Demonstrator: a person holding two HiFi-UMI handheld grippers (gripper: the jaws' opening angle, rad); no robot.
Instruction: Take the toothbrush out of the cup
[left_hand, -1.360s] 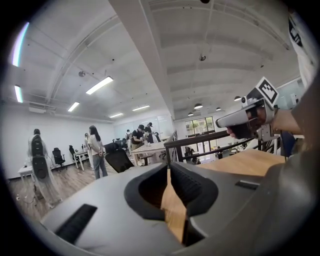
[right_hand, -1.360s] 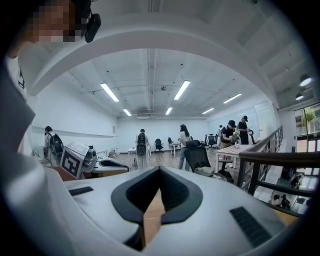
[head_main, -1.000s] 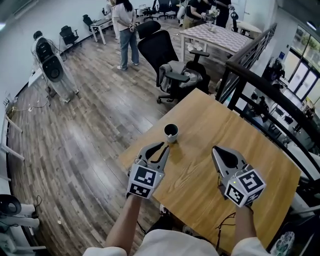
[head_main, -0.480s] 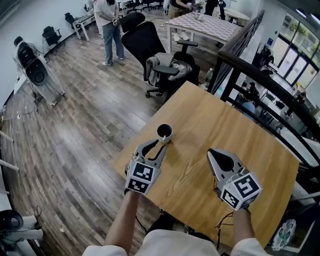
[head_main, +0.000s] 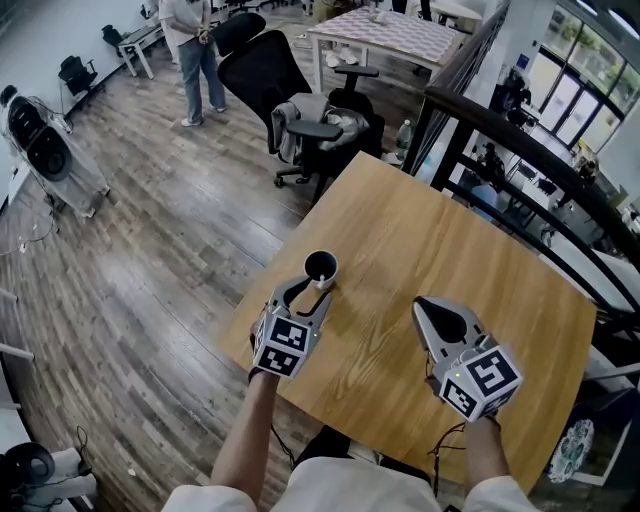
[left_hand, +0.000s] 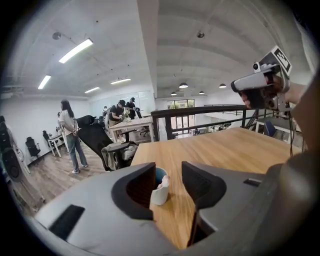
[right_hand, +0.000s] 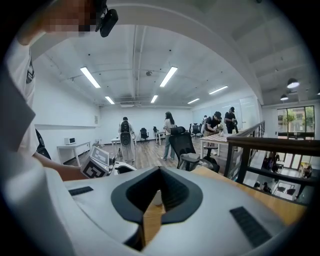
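A white cup (head_main: 321, 267) with a dark inside stands near the left edge of the wooden table (head_main: 450, 240). My left gripper (head_main: 308, 293) is just short of it and its jaws are opening. In the left gripper view the cup (left_hand: 159, 189) shows in the gap beyond the pads, untouched, with a pale bit at its rim. I cannot make out a toothbrush for sure. My right gripper (head_main: 432, 308) hovers over the table to the right, shut and empty. In the right gripper view its jaws (right_hand: 159, 173) meet, and the left gripper (right_hand: 100, 162) shows beyond them.
The table's left edge (head_main: 262, 300) drops to a wood floor. A black office chair (head_main: 268, 78) with a second chair stands beyond the far corner. A dark railing (head_main: 520, 140) runs along the right. A person (head_main: 190, 45) stands far off.
The left gripper's jaws have spread apart and now sit closer to the cup. The head view has shifted, so the table looks nearer. The right gripper has kept its place.
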